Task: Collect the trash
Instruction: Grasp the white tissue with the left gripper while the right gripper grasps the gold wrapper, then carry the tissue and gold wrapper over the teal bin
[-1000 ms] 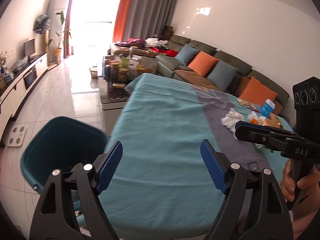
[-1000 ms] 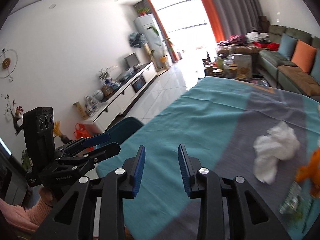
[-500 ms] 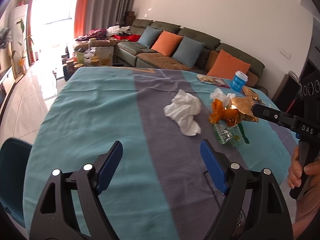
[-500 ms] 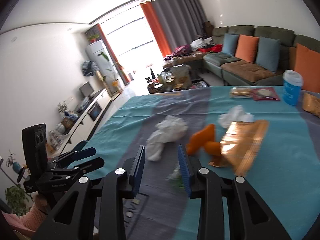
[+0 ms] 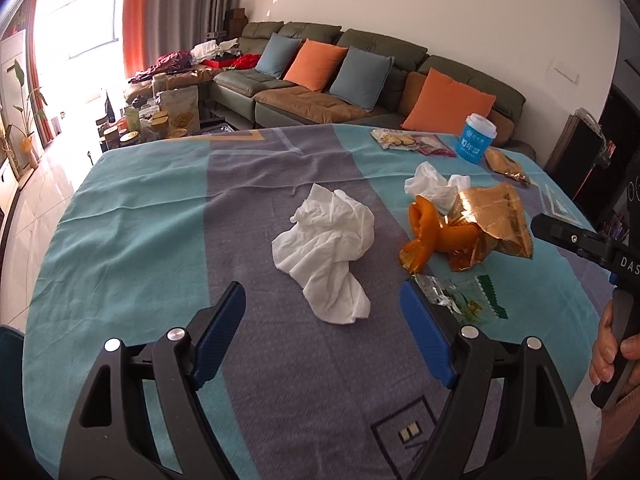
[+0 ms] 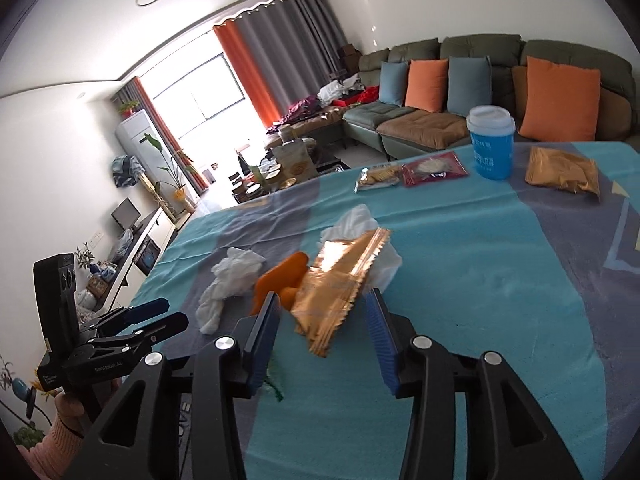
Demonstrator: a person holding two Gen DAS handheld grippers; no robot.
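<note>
A: Big picture first. I've got the table (image 5: pixel 132 208) under its teal and grey cloth, sofa (image 5: pixel 360 76) behind it. Everything I call out is placed off the gold wrapper (image 5: pixel 494 220), mid-table.

B: What's around it?

A: White tissue (image 5: pixel 332 248) just to the wrapper's left as the left camera sees it, lying apart from it. Orange peel (image 5: pixel 430 236) touching the wrapper's left edge. A second tissue (image 5: pixel 430 184) just behind it. A clear packet (image 5: pixel 456 296) on its near side. Blue cup (image 6: pixel 491 142) and sealed snacks well beyond, toward the sofa.

B: Tongs?

A: Left gripper (image 5: pixel 322 332) stands wide apart, nothing between the pads, the tissue dead ahead of it. Right gripper (image 6: pixel 324 320) is opening right now, and the wrapper's near end sits in line with the gap, but I see no pad pressing on it.

B: Which hand takes what?

A: I'd say the right is nearer the wrapper. Its long axis runs away from me and up to the right in the right view, roughly along the fingers, so the pads would close across its narrow width. The left has the tissue, whose length runs toward its tongs.
</note>
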